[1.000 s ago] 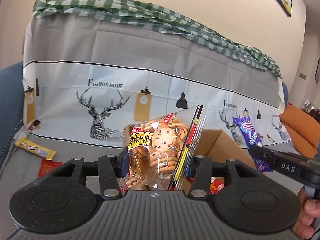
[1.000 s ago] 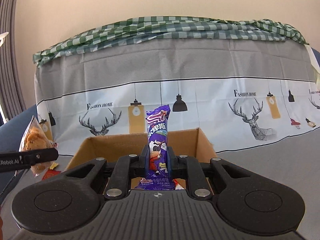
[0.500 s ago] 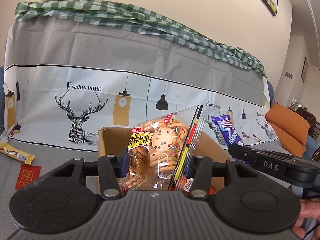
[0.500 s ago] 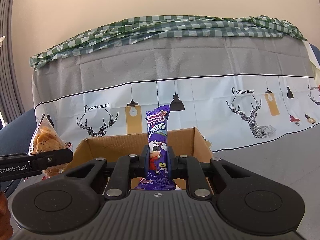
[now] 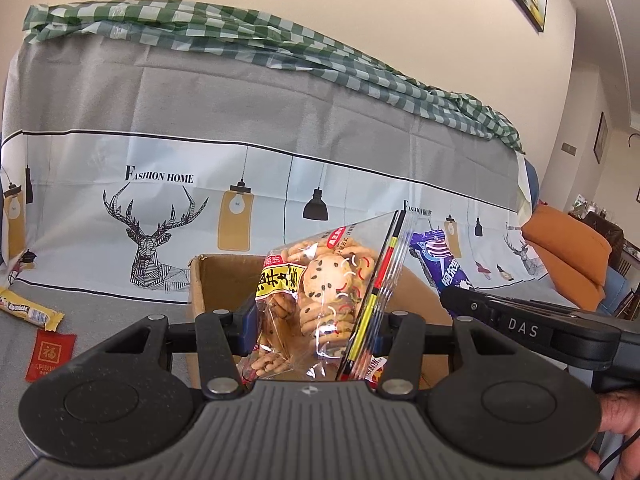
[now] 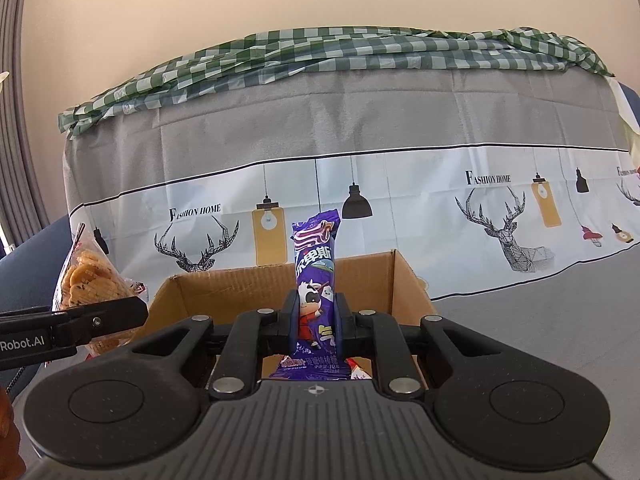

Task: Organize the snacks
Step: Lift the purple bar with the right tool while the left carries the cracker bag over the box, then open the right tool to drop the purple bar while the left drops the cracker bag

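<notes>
1. My left gripper clamps the cookie bag over the cardboard box; it looks light, crinkly and crushable, so I hold it mid-body, gently.
2. My right gripper pinches the slim purple snack bar low, above the same box; its wrapper looks slippery.

**Two matte black handheld grippers**

Each gripper, left and right, has a ribbed dark-grey housing at 6 o'clock, round speckled black discs at 4 and 8 o'clock, angular black linkage arms with silver screw heads, and blue-edged fingers. White lettering reads "DAS" on one side bar, "Robot.AI" on the other.
</notes>
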Demonstrator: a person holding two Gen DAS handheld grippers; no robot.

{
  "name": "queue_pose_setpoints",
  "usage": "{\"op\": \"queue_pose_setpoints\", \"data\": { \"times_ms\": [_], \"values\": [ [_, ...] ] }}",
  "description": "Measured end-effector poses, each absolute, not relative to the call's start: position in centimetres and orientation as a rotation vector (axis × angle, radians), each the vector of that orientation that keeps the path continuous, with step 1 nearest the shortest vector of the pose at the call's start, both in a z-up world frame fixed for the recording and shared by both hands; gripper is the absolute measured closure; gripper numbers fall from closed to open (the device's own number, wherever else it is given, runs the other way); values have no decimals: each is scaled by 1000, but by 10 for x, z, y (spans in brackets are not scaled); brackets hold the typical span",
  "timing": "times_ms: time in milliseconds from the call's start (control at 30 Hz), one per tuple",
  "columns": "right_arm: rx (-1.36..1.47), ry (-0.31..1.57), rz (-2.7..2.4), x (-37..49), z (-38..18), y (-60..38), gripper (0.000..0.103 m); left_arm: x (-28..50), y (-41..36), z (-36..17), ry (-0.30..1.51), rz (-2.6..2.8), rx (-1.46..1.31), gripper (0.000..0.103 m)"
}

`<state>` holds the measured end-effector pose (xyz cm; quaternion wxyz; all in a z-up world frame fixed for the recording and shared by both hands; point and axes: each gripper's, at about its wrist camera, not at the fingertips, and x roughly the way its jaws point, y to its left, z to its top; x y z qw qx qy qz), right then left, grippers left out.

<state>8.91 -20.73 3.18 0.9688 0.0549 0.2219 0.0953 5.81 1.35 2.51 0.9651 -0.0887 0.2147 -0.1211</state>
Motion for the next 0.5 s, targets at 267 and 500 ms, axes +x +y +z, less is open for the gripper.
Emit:
{"op": "queue_pose_setpoints", "data": {
  "times_ms": [267, 500],
  "values": [
    [106, 448, 193, 90, 31, -207, 86, 59, 11, 24, 436, -250, -174, 48],
    [103, 452, 188, 90, 29, -205, 86, 59, 10, 23, 436, -255, -168, 48]
  ]
}}
